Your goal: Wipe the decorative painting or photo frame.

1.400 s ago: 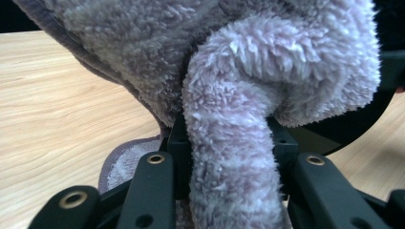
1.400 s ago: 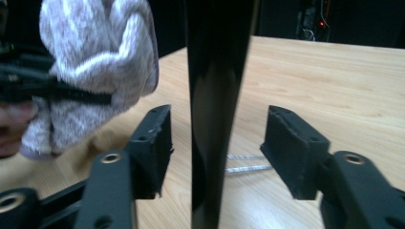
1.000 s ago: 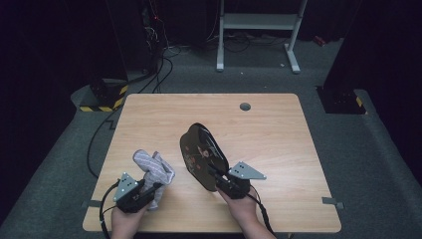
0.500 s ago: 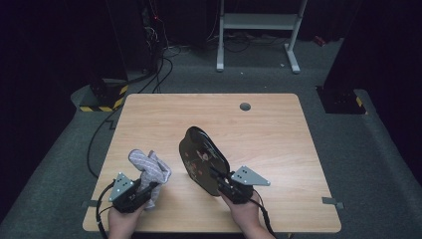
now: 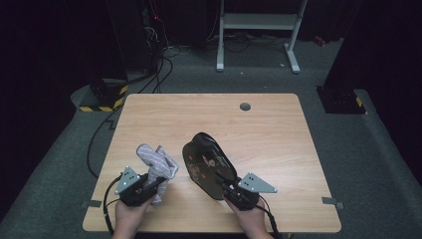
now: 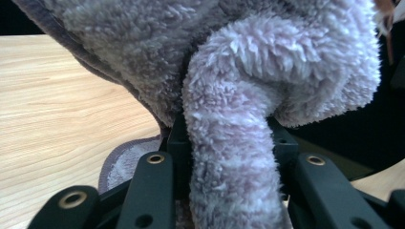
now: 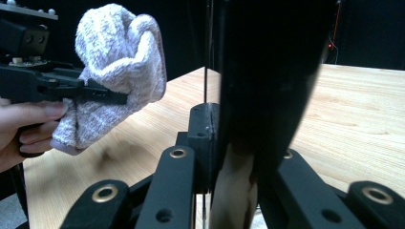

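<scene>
One towel [image 5: 157, 163], one dark plate [image 5: 206, 163], two tongs, one table [image 5: 259, 129]

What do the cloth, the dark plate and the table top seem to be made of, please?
Cloth: fluffy terry or microfibre, pale grey-lilac, with a visible looped pile. Plate: dark and glossy with a floral print, perhaps lacquer, plastic or glazed ceramic. Table: light wood or wood-look laminate, matte, with straight grain lines.
</scene>
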